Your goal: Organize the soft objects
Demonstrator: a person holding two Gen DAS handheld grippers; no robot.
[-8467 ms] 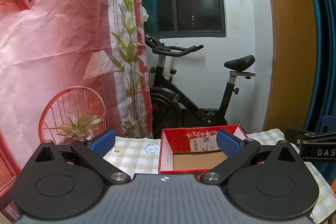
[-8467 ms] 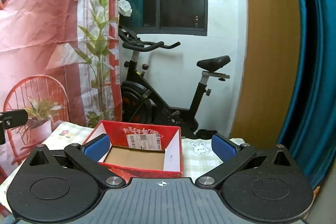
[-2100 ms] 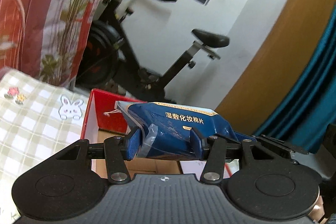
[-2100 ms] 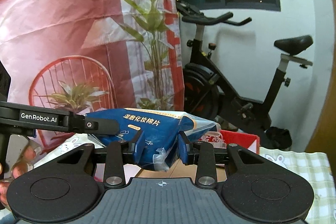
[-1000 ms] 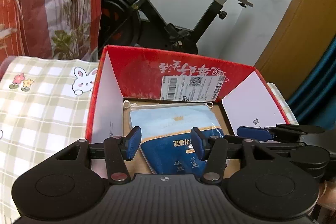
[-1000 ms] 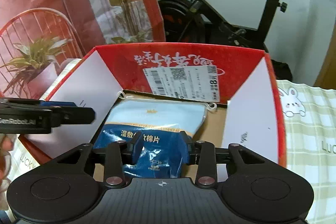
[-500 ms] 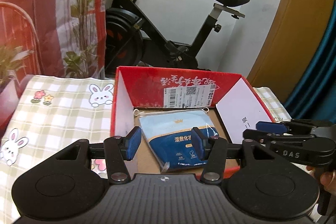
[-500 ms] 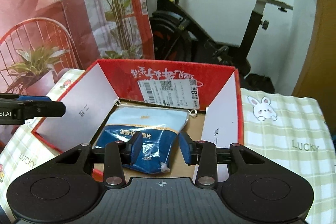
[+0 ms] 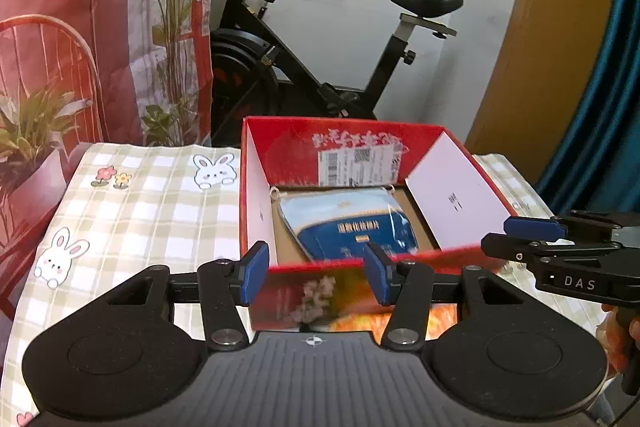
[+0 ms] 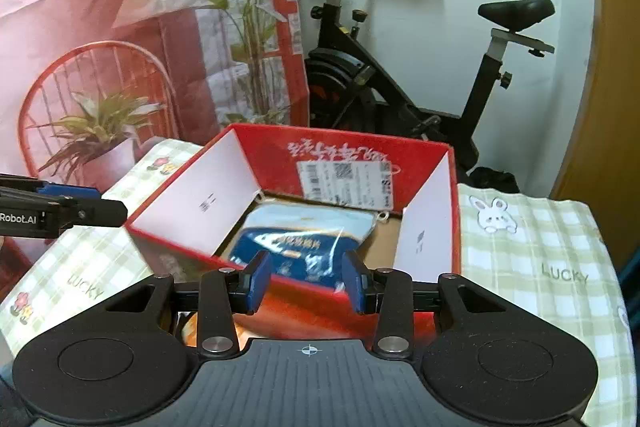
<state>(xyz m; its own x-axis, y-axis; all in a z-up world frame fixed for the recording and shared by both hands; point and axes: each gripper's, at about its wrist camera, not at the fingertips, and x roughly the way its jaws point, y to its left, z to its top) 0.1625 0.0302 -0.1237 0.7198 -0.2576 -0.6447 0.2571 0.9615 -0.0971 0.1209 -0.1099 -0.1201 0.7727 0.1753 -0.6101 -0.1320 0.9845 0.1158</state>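
Both hand-held grippers (image 9: 316, 273) (image 10: 308, 281) open, empty; blue pack (image 9: 352, 227) in box (image 9: 452, 187) ahead.

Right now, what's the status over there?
Left gripper open, right gripper open, both empty. Blue pack lying inside red box. Nothing in the way.

A: How many packs do you count?
B: One blue pack (image 9: 352, 227), lying in one red box (image 9: 344, 143) at mid-frame.
A: Claws?
B: Two: the left claw (image 9: 316, 273) and the right claw (image 10: 306, 281), each at the lower middle.
A: Anything else?
B: One exercise bike (image 9: 320, 39) in the upper middle, and one checked cloth (image 9: 152, 203) on the bench.
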